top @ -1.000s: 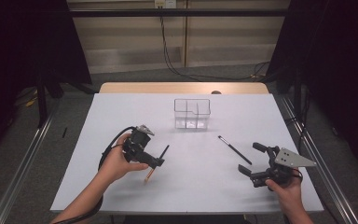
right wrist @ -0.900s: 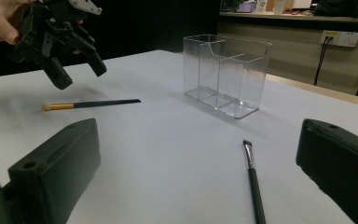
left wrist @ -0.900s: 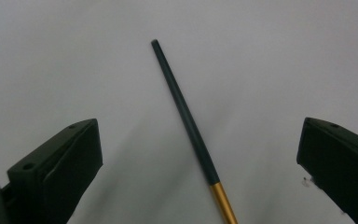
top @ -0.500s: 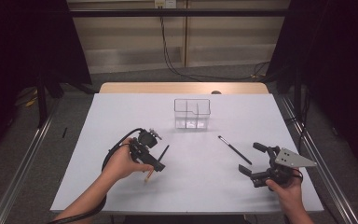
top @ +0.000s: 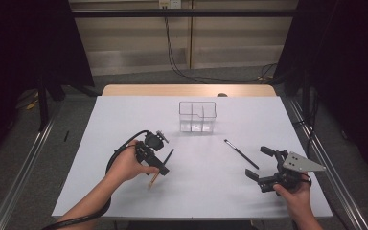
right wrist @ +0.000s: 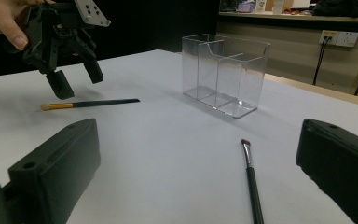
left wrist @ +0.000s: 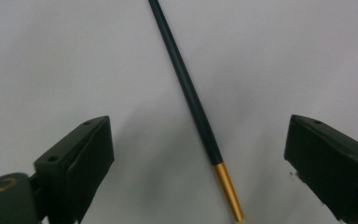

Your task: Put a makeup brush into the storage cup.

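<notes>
Right then, over on the left my left gripper (top: 159, 166) hung just above the gold-banded brush (left wrist: 200, 122), jaws spread wide with the dark handle running between them and nothing pinched yet. That brush lay flat on the white table (top: 124, 115), near the left-centre, its gold ferrule toward my side. From the right gripper view the same left gripper (right wrist: 74, 79) stood tipped down over the brush (right wrist: 89, 103), fingers apart, clear of it.

Moving to the middle, the clear organizer (top: 197, 116) sat at the far centre, upright, and as far as I could tell its compartments held nothing.

Further right, the second brush (top: 240, 153), a slim black one with an angled tip, lay on the table between the organizer and my right gripper (top: 261, 164). That gripper rested near the right edge, jaws wide too, gripping nothing.

So I judged the job barely begun: both brushes were on the table, none in the organizer, first grasp about to close.
</notes>
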Available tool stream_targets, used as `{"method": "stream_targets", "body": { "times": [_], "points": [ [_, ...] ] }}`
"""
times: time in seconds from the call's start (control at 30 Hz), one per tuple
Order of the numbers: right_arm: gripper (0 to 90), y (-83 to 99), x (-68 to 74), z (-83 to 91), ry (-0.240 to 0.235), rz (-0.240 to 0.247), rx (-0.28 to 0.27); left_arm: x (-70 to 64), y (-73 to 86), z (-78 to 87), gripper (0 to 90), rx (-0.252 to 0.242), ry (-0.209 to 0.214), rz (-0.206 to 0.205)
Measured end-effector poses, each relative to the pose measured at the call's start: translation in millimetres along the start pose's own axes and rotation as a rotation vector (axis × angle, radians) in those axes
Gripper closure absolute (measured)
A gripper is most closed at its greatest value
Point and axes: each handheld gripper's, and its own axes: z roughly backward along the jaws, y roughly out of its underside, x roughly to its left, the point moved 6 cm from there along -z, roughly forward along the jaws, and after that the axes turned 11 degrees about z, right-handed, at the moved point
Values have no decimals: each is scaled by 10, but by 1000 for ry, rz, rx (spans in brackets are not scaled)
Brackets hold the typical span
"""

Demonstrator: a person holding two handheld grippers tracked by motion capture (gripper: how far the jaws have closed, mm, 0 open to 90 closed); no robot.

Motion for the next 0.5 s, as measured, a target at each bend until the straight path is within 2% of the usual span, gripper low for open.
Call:
{"method": "stream_targets", "body": {
  "times": [0.2, 0.23, 0.33, 0.4, 0.5],
  "points": [
    [0, -1, -1, 3, -1, 1, -1, -7, -1, 3, 214, 22, -12, 1],
    [0, -2, -2, 4, 1, 2, -1, -17, 6, 1, 280, 33, -19, -2],
    [0, -3, -2, 4, 0, 2, -1, -32, 15, -2, 351, 44, -17, 4],
    [0, -3, -2, 5, 1, 3, -1, -26, 21, -2, 406, 52, -37, -2],
    [0, -3, -2, 6, 1, 3, 0, -32, 27, -6, 484, 54, -26, 4]
  ]
}}
